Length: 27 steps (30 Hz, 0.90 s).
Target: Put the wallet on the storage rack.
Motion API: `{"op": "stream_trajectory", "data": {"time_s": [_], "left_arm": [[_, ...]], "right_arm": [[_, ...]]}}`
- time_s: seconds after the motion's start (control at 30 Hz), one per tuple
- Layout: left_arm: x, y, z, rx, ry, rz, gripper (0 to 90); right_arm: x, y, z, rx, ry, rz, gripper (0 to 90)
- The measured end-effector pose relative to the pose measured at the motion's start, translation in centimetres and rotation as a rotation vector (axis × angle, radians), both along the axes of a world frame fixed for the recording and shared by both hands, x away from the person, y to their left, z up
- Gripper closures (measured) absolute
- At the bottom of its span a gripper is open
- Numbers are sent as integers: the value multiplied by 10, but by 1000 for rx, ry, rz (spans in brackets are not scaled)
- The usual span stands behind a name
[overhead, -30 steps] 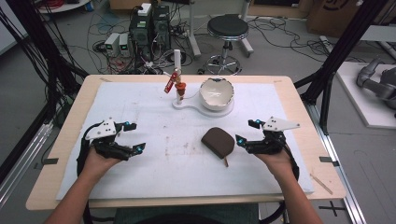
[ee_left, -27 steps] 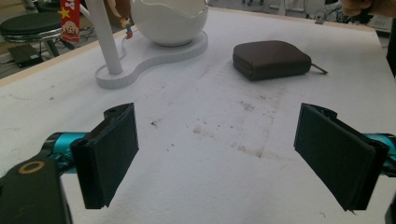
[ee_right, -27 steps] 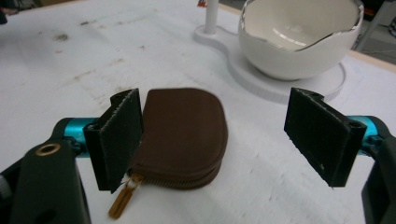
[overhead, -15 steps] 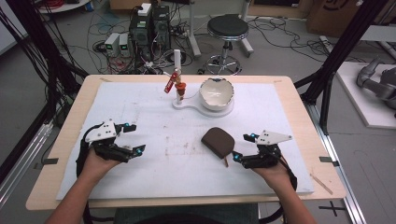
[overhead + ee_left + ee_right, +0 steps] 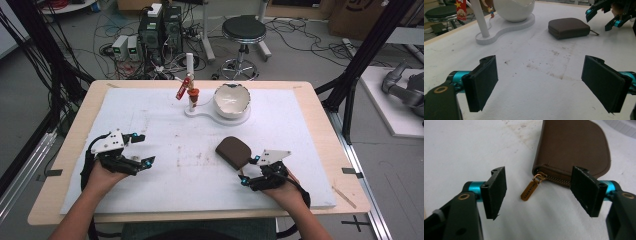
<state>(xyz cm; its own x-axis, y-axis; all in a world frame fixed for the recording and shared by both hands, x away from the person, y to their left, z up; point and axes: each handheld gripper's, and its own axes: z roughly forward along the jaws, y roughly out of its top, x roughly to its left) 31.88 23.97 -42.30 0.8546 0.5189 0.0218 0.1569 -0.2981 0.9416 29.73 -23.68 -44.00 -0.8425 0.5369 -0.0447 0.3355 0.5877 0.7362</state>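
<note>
Approaching the zipper pull (image 5: 530, 190) with the right claw (image 5: 537, 192) spread wide, we judge: centre on it, then pinch. Brown pouch (image 5: 233, 151) lies centre-right on the tabletop (image 5: 150, 120). Left claw (image 5: 539, 82) released, idle.

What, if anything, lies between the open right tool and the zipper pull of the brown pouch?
Nothing visible: the right tool is open, and only bare white table cover separates it from the zipper pull of the brown pouch.
</note>
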Motion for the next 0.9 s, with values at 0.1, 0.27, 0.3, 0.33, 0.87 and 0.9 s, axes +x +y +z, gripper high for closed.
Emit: {"op": "stream_trajectory", "data": {"time_s": [0.1, 0.27, 0.3, 0.33, 0.87, 0.9], "left_arm": [[0, 0, 0, 3, 0, 0, 136], [1, -1, -1, 8, 1, -4, 136], [0, -1, -1, 9, 3, 0, 137], [0, -1, -1, 9, 3, -1, 136], [0, -2, -1, 11, 0, -8, 136], [0, -2, -1, 11, 0, -8, 137]], "right_arm": [[2, 2, -3, -18, 29, 14, 385], [5, 6, -9, -63, 69, 20, 496], [5, 6, -9, -66, 70, 21, 554], [5, 5, -8, -64, 77, 15, 584], [6, 6, -7, -83, 57, 7, 819], [6, 6, -7, -82, 61, 3, 814]]}}
